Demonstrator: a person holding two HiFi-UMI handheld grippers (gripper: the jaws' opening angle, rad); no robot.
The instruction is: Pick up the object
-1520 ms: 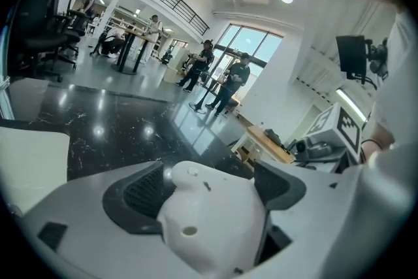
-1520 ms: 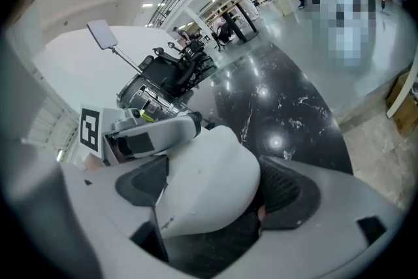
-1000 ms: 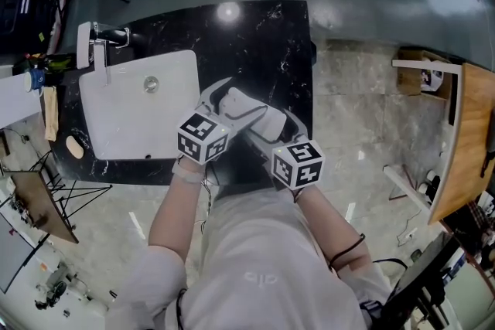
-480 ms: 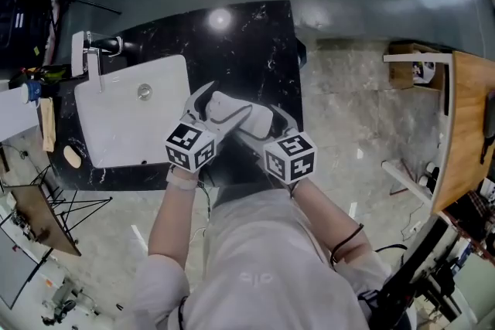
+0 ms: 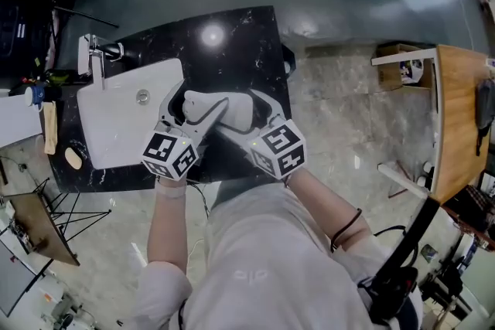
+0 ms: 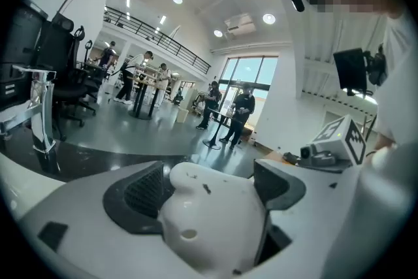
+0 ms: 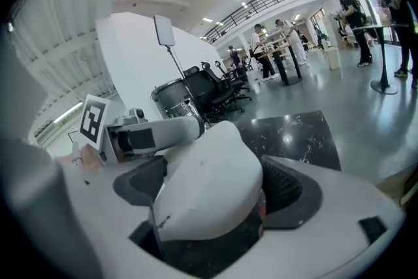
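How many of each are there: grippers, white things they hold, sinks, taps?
Grippers: 2 (left gripper, right gripper)
White object: 1
Sink: 1
Tap: 1
Total: 5

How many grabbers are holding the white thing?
2. The left gripper is shut on the left end of the white thing, and the right gripper is shut on its right end, over the black counter. No other gripper shows.
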